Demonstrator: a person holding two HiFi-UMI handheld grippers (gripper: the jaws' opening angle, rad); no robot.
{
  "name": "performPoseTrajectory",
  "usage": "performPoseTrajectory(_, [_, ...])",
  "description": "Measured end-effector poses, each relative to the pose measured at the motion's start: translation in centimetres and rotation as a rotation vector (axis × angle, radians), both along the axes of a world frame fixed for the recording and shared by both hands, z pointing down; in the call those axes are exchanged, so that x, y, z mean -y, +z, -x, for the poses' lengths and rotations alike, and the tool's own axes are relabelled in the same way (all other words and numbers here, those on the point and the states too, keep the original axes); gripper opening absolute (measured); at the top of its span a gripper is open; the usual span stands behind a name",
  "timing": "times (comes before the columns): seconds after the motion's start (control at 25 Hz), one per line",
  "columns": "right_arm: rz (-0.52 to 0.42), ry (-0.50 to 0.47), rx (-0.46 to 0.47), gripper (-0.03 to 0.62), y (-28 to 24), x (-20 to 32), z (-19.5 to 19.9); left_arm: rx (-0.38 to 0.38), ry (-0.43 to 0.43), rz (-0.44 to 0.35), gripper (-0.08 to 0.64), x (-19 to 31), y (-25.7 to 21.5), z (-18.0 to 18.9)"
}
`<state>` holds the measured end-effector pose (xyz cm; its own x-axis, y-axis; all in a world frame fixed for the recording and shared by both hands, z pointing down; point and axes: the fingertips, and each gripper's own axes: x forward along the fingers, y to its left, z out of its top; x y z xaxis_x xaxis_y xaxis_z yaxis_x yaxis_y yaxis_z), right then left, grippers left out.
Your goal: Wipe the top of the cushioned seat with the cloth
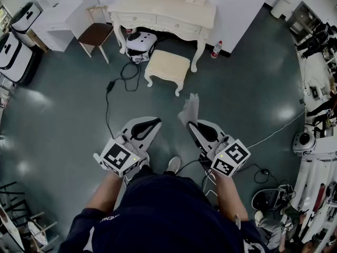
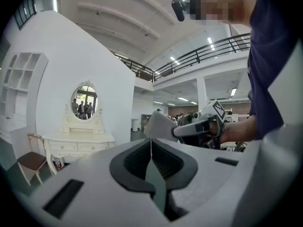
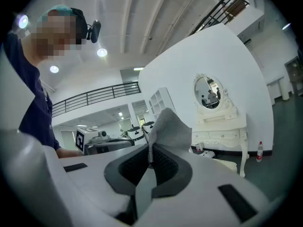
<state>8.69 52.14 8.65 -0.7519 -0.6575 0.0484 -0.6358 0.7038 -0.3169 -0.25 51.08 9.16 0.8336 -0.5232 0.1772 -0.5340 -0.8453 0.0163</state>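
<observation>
The cushioned seat [image 1: 167, 65], a cream stool with curved legs, stands on the floor in front of a white dressing table [image 1: 166, 9]. My right gripper [image 1: 190, 121] is shut on a grey cloth [image 1: 190, 109], which sticks up past its tips; the cloth [image 3: 170, 126] also fills the middle of the right gripper view. My left gripper [image 1: 154, 123] is shut with nothing in it. Both grippers are held above the floor, well short of the seat. In the left gripper view the right gripper [image 2: 201, 126] and cloth [image 2: 160, 126] show beyond my jaws.
A wooden chair [image 1: 97, 33] stands left of the dressing table. A white robot unit [image 1: 140, 42] and black cable [image 1: 113, 83] lie on the floor left of the seat. A bottle [image 1: 216, 49] stands by the table's right leg. Equipment lines the right side [image 1: 310, 141].
</observation>
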Motion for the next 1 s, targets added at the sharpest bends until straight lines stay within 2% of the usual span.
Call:
performPoseTrajectory(0.2, [0.003,0.000,-0.002,0.031,0.0,0.1,-0.3,-0.030,0.013,-0.009,0.012,-0.2,0.3,-0.6])
performPoseTrajectory(0.64, [-0.049,-0.015,0.030,0.031,-0.4,-1.1,-3.2,-0.028,-0.045,-0.021,0.012,-1.5,0.4,-2.3])
performPoseTrajectory(1.0, [-0.034,-0.034,0.032,0.031,0.7,-2.0,-6.0,-0.011,-0.064,-0.006,0.012,-2.4,1.6,-4.5])
